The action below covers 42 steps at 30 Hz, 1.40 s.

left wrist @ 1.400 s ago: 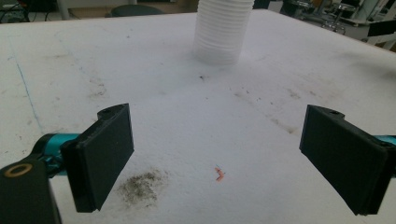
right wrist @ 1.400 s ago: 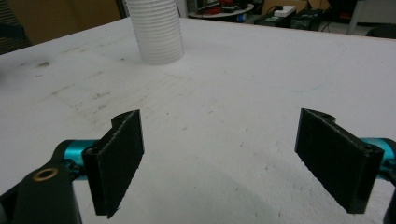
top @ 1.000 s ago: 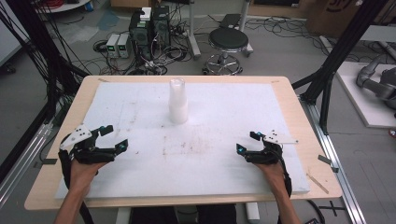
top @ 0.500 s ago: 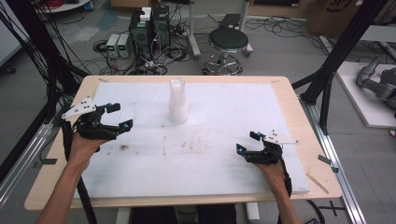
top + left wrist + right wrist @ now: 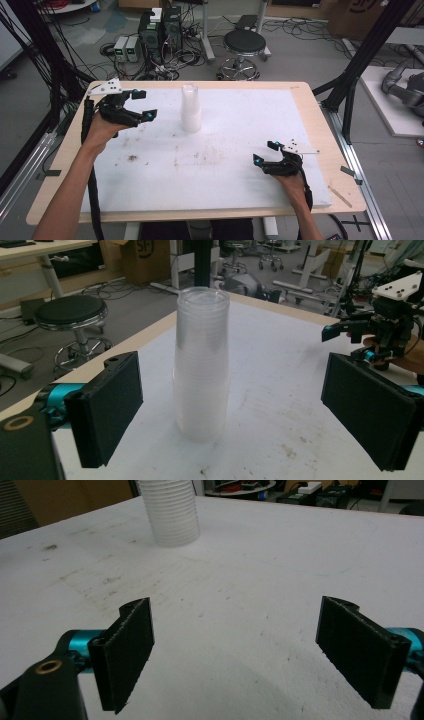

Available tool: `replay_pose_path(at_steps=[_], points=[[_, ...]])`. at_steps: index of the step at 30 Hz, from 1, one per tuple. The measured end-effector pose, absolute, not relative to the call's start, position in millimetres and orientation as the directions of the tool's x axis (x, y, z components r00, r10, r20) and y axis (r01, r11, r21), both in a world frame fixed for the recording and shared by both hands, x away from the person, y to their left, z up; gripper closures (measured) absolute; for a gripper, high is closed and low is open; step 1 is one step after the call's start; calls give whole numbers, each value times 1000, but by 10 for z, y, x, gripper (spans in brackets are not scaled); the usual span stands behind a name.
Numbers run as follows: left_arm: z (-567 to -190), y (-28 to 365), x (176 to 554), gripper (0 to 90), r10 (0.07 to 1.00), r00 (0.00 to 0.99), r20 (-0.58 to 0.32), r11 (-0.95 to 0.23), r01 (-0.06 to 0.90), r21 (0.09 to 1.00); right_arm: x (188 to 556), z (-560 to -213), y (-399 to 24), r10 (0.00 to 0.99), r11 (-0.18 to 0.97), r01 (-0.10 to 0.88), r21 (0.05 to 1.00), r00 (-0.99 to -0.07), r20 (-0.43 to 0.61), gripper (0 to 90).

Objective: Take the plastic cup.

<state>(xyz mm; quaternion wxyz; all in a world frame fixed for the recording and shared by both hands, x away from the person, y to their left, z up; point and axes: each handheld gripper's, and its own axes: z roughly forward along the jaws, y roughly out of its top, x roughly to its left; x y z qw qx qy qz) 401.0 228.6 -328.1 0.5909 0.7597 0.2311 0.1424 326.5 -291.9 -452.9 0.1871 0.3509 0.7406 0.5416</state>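
Note:
A tall stack of clear plastic cups stands upright on the white table cover, toward the back middle. My left gripper is open, raised at the back left, a short way to the left of the stack. In the left gripper view the stack of cups stands ahead between my wide-apart jaws, with nothing touching it. My right gripper rests open near the front right, empty, pointing left. In the right gripper view the stack of cups is far off at the top left.
The white cover carries dark smudges around its middle. The wooden table edge runs along the right. Beyond the table are a black stool, computer boxes and cables on the floor.
My left gripper has travelled from the front left edge up and toward the back, closer to the cup stack. My right gripper has stayed in place.

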Motion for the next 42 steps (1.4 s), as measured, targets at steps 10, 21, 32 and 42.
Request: replay_pose_path(at_steps=[10, 21, 32, 42], points=[[-3152, 2061, 4445, 96, 435, 898, -66, -193, 165, 967, 3265, -4530, -2921, 723, 163, 319, 934, -683, 107, 151], [-3148, 1861, 4750, 95, 401, 914, -66, -203, 159, 966, 3252, -4529, -2920, 721, 162, 312, 936, -685, 103, 151], [-3339, 1637, 4897, 96, 372, 925, -83, -231, 179, 956, 3266, -4529, -2921, 720, 167, 319, 933, -686, 105, 151], [-3448, 1462, 4975, 96, 365, 926, -93, -243, 191, 951, 3268, -4530, -2923, 720, 165, 321, 933, -685, 109, 151]])
